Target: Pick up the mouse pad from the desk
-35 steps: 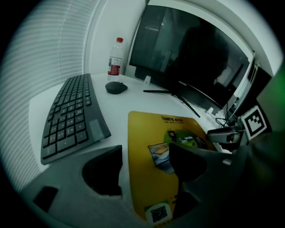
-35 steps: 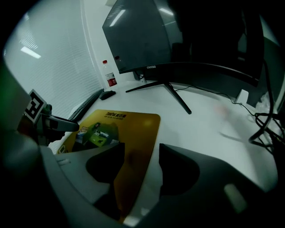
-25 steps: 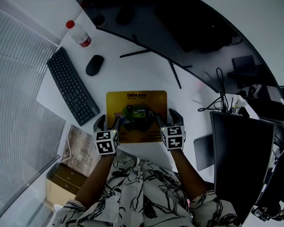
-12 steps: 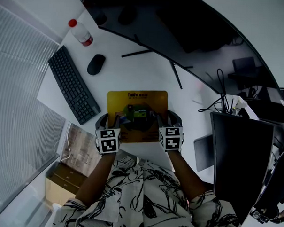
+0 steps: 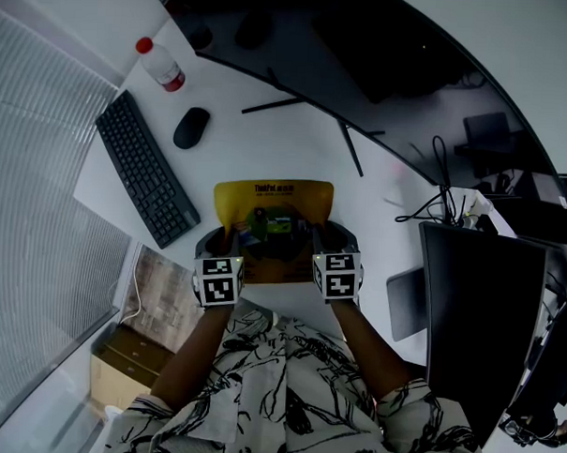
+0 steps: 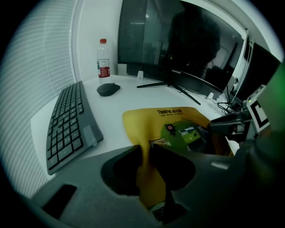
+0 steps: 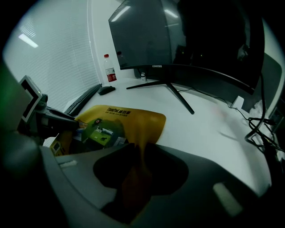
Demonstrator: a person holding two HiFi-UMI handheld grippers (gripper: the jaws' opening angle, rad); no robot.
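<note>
While the left hand-held gripper (image 6: 145,155) and right hand-held gripper (image 7: 139,156) pinch its side edges, the mouse pad (image 5: 273,202) bends softly and seems light.

Lower centre: white shirt (image 5: 286,390) printed with black scribbled lines — dark grey left gripper (image 5: 214,238) and right gripper (image 5: 332,234) bear white, black-marked cubes (image 5: 217,280).

The yellow mouse pad (image 6: 147,127) carries a dark line of print along its far edge that begins "ThinkPad"; the rest is too small to read. The curved monitor (image 6: 178,40) at the back edge of the desk (image 6: 111,131) shows "coocaa" on its lower bezel. The print on the red label of the bottle (image 6: 103,58) cannot be read.
</note>
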